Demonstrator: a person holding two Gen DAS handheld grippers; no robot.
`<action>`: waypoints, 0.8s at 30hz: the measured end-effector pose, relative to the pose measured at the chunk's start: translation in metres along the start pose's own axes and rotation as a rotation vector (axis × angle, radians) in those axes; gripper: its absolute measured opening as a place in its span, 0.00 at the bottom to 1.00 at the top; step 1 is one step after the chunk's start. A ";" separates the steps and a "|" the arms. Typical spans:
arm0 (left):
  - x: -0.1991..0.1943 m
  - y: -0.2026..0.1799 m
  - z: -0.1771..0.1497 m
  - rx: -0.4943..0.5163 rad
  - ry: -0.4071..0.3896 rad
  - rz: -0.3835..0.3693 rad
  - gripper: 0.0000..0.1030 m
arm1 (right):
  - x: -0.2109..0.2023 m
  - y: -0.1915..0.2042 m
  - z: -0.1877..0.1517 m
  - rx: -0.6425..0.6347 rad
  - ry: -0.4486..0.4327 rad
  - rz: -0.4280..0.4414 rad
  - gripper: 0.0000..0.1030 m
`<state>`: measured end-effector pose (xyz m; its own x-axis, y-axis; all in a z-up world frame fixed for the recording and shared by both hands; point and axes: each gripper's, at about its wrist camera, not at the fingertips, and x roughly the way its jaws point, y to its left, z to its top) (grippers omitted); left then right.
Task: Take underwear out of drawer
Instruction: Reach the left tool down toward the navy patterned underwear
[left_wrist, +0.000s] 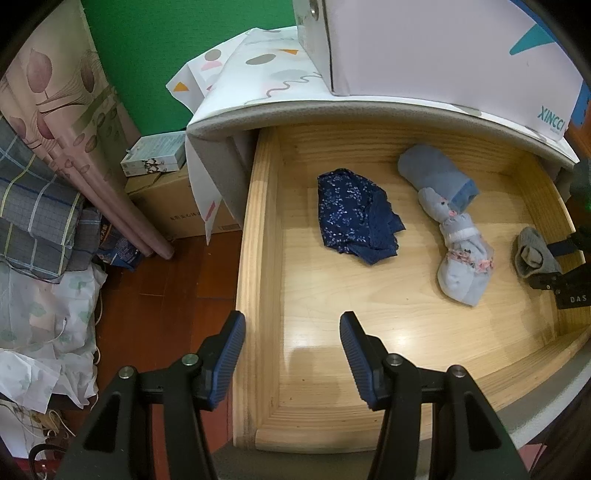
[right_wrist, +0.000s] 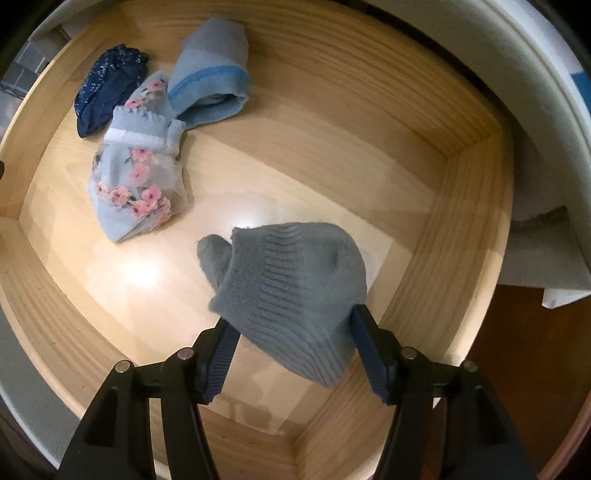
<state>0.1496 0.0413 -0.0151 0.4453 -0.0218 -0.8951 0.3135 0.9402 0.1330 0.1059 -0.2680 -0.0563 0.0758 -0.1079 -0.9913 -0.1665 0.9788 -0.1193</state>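
Wooden drawer (left_wrist: 258, 258) standing pulled out under a patterned cabinet top (left_wrist: 266, 81), green wall (left_wrist: 147, 55) showing behind at 11 o'clock.

Lying on the drawer floor, left wrist view:
- Navy underwear (left_wrist: 356, 216), crumpled, near centre, touching nothing else.
- Light blue sock (left_wrist: 436, 173) at 1 o'clock, touching the floral sock (left_wrist: 461, 258) running down toward 3 o'clock.
- Grey sock (left_wrist: 532, 254) at 3 o'clock, sitting between the fingers of the right gripper (left_wrist: 546, 258).

Left gripper (left_wrist: 291, 354): hovering over the drawer's near left corner, jaws spread wide, holding nothing.

Right wrist view:
- Right gripper (right_wrist: 291, 339) pinching the grey sock (right_wrist: 295, 295), jaws set fairly wide, both pads pressing into the bunched fabric.
- Floral sock (right_wrist: 136, 184) at 10 o'clock.
- Light blue sock (right_wrist: 214, 74) at 11 o'clock.
- Navy underwear (right_wrist: 107, 88) at the far left corner, lying just beside the floral sock.

Outside the drawer: cardboard box (left_wrist: 173, 206), curtain (left_wrist: 74, 129) and checked bedding (left_wrist: 37, 214) resting by the red-brown floor (left_wrist: 159, 295) at 9 o'clock.
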 end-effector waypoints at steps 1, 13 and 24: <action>0.000 -0.001 0.000 0.001 0.000 0.002 0.53 | 0.003 -0.001 0.004 0.004 0.000 -0.005 0.57; 0.006 -0.007 0.007 0.012 0.027 -0.028 0.53 | 0.001 -0.006 -0.004 0.083 0.047 0.030 0.37; 0.014 -0.025 0.030 0.068 0.019 -0.018 0.53 | 0.004 0.003 -0.040 0.231 0.125 0.202 0.35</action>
<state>0.1728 0.0074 -0.0183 0.4233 -0.0311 -0.9055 0.3774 0.9146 0.1450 0.0665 -0.2721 -0.0634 -0.0595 0.0858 -0.9945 0.0626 0.9947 0.0821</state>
